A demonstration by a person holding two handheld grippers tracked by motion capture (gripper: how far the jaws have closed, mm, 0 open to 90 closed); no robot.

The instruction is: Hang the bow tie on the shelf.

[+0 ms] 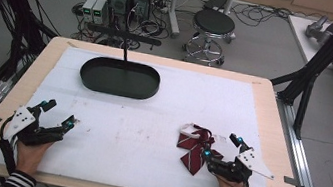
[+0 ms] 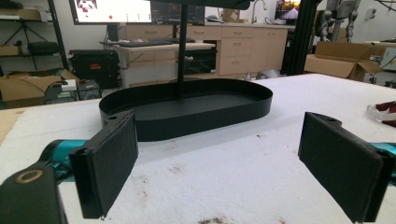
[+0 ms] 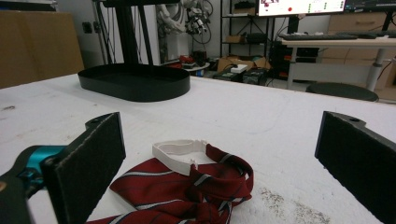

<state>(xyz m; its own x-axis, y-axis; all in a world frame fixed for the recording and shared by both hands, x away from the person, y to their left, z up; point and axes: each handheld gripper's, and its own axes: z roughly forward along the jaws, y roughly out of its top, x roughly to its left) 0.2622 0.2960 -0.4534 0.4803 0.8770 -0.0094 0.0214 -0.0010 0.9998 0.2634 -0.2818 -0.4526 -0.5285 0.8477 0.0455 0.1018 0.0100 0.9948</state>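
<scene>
- a red striped bow tie (image 1: 195, 147) with a white neck strap lies flat on the white table cover (image 1: 137, 139), well apart from the black oval tray (image 1: 120, 78) and on the person's right-hand side of it.
- the right gripper (image 1: 221, 146) sits just beside the bow tie, on the side away from the tray, its jaws spread wide with nothing between them.
- in the right gripper view the bow tie (image 3: 187, 186) lies low and just ahead of the open jaws, nearer the left-hand jaw of that view; the white strap points on toward the tray (image 3: 135, 81).
- the tie's long axis appears to run from the strap end, nearer the tray, down to the tail end at the table's near edge, roughly along the right gripper's line of reach rather than across it.
- the left gripper (image 1: 59, 113) rests well apart from the bow tie, on the tray's other side of the table, jaws likewise spread and empty; its own view looks across bare cover to the tray (image 2: 187, 105).
- judged from this layout, the right hand is plainly the nearer one, and a short push forward and down would likely bring its jaws around the knot.
- the tray stands empty except for a thin black post rising from it.
</scene>
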